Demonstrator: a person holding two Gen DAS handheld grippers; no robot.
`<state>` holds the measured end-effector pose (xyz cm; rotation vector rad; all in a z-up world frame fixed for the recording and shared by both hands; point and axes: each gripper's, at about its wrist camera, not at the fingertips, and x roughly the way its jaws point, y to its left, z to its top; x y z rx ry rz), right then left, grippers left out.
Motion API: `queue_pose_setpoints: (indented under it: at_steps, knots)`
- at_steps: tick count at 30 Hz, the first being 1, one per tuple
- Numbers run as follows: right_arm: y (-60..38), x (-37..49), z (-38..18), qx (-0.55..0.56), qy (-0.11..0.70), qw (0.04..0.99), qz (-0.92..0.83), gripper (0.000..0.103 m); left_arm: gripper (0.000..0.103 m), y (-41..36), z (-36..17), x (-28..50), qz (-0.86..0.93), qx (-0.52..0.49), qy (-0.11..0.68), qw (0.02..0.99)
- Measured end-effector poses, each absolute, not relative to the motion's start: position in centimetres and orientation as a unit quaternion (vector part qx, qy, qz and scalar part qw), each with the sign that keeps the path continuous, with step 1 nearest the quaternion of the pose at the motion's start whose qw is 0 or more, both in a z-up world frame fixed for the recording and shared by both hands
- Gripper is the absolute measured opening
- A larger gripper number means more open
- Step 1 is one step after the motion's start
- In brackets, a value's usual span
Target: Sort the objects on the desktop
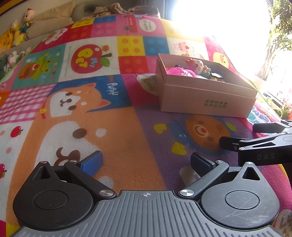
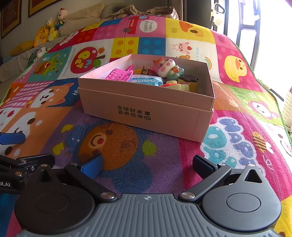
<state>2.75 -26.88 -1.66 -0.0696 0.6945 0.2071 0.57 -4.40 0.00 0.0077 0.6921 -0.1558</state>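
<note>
A pink cardboard box (image 2: 146, 109) sits on the colourful play mat (image 2: 127, 160), straight ahead of my right gripper (image 2: 147, 166). Inside it lie a pink toy basket (image 2: 119, 74), a pig figurine (image 2: 167, 68), a blue packet (image 2: 144, 80) and several small toys. My right gripper is open and empty, a short way in front of the box. My left gripper (image 1: 146, 162) is also open and empty, low over the mat; the box (image 1: 206, 94) stands ahead and to its right. The right gripper's fingers (image 1: 235, 142) show at the left wrist view's right edge.
Plush toys (image 2: 51, 27) and cushions (image 2: 84, 14) lie along the back left beyond the mat. A window with strong glare (image 1: 219, 18) and plants is at the back right. The mat's green edge (image 2: 279, 109) runs down the right side.
</note>
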Motion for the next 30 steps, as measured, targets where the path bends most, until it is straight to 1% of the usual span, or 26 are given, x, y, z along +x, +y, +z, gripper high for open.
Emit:
queue_pose_setpoints:
  at_steps: [21, 30]
  knots:
    - [-26.63, 2.45, -1.58, -0.034, 0.34, 0.935, 0.1, 0.103, 0.103, -4.35, 0.04, 0.58, -0.078, 0.001, 0.339, 0.938]
    - [-26.87, 2.67, -1.64, -0.034, 0.34, 0.935, 0.1, 0.103, 0.103, -4.59, -0.04, 0.61, -0.073, 0.017, 0.343, 0.936]
